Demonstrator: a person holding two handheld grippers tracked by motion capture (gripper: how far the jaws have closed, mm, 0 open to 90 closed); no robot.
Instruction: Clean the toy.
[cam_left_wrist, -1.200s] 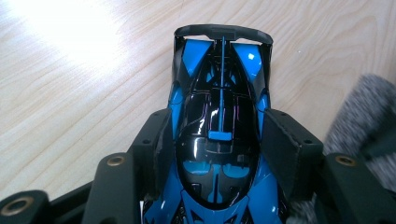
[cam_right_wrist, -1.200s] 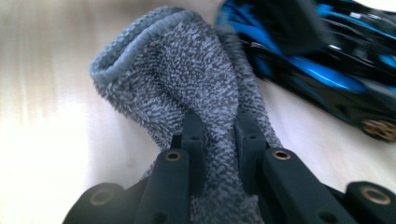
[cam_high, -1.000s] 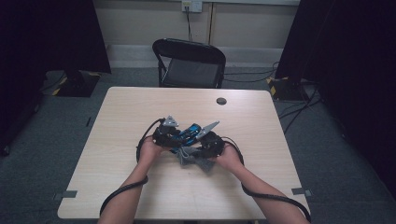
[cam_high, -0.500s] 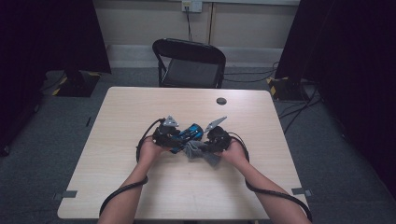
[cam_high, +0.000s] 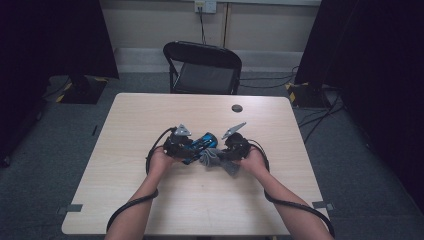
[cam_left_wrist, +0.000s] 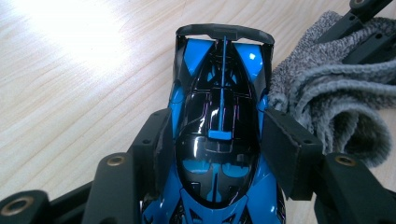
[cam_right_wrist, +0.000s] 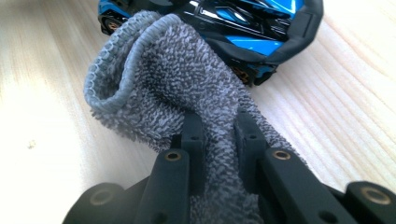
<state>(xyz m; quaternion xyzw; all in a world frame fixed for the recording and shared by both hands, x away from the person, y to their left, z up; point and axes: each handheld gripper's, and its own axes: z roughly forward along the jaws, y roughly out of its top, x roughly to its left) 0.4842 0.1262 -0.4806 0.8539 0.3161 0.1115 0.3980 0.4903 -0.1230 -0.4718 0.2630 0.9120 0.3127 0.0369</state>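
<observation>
Both forearms come in from the near edge of the table (cam_high: 125, 200) and angle inward, so the hands meet near its middle with the two tools pointing at each other. The left gripper (cam_left_wrist: 219, 154) lies low and level, its jaws clamped on the flanks of a blue and black toy car (cam_left_wrist: 219, 140); the pads press on the body at about mid-length. The car's long axis runs straight along the jaws, its arched black wing at the far end, away from the left hand (cam_high: 161, 161), and its other end back between the jaw arms. In the high view the car (cam_high: 200, 146) lies across the table, between the two tools. The right gripper (cam_right_wrist: 218, 140) is also held low, jaws pinched together on a fold of a grey cloth (cam_right_wrist: 187, 88). The cloth bunches up ahead of those jaws and touches the car's side, just beyond the left gripper's right-hand pad
</observation>
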